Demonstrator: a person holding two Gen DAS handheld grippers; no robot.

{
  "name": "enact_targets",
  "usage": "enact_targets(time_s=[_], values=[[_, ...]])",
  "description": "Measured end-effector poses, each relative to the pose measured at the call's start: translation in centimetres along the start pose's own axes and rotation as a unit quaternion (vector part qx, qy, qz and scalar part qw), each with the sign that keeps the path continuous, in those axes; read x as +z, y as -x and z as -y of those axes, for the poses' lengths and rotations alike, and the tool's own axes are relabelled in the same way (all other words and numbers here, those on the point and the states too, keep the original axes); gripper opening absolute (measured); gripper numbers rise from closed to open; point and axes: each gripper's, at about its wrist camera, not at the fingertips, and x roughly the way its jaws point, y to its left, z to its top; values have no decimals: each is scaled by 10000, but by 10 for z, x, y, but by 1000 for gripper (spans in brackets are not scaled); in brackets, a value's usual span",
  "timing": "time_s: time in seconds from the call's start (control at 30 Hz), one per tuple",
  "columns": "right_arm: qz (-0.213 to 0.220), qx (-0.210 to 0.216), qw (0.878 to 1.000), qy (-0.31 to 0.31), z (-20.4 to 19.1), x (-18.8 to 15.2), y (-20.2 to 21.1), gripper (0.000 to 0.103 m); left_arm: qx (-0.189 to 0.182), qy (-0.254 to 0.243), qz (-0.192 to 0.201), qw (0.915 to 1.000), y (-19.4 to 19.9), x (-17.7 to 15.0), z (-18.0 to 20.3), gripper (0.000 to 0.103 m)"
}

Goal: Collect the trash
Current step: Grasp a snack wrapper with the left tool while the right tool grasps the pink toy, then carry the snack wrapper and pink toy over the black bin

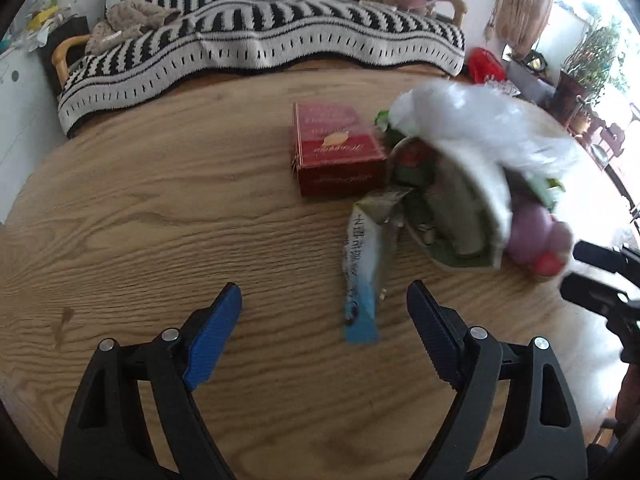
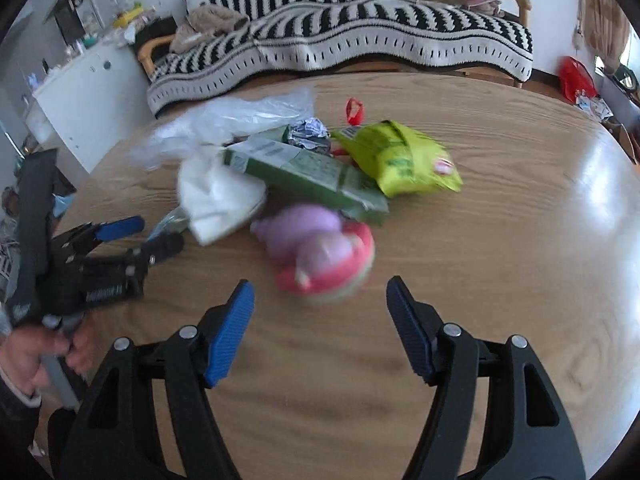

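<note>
On the oval wood-grain table (image 1: 160, 208) a long, flat blue-and-white snack wrapper (image 1: 362, 276) lies with its long axis running away from the left gripper (image 1: 325, 304), its torn end pointing into the trash heap and its blue end toward the camera, between the spread fingers. The left gripper's jaws stand wide apart, holding nothing. The right gripper (image 2: 320, 300) is likewise spread and empty, just short of a blurred purple-and-pink soft wrapper (image 2: 320, 248).

The left view alone shows a red rectangular cardboard box (image 1: 336, 148) just beside the heap — its long axis pointing away toward the striped sofa (image 1: 256, 40). The right view alone shows a green flat carton (image 2: 304, 172) lying diagonally, a yellow-green crisp bag (image 2: 400, 160) and a crumpled white tissue (image 2: 220, 196). A clear plastic bag (image 1: 472, 120) drapes over the pile.
</note>
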Motion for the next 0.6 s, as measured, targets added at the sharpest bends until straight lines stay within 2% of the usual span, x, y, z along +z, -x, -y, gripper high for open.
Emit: enact_targets(time_s=[0.07,0.13,0.17,0.2,0.27,0.4,0.6], values=[[-28,11,10000,-48,-2,9,-12,67,-19,-151,89,9998,-4,1,7,81],[-87,-1,9999,-59,-4,15,-19,65,33,-269,169,9995,-6,2,13,74],[-90,-47,9999,-36,-4,15,-21,60,80,-321,204,9992,-7,3,15,64],[-85,-59,9999,-17,-5,15,-20,59,101,-349,226,9991,-7,5,17,48],[-68,5,10000,-21,-7,11,-17,54,59,-388,276,9988,-4,4,20,26],[-89,-14,9999,94,-13,-8,-6,49,134,-626,307,9975,8,-7,28,14],[-92,94,9999,-22,-17,-48,27,48,42,-350,302,9989,46,-42,22,11]])
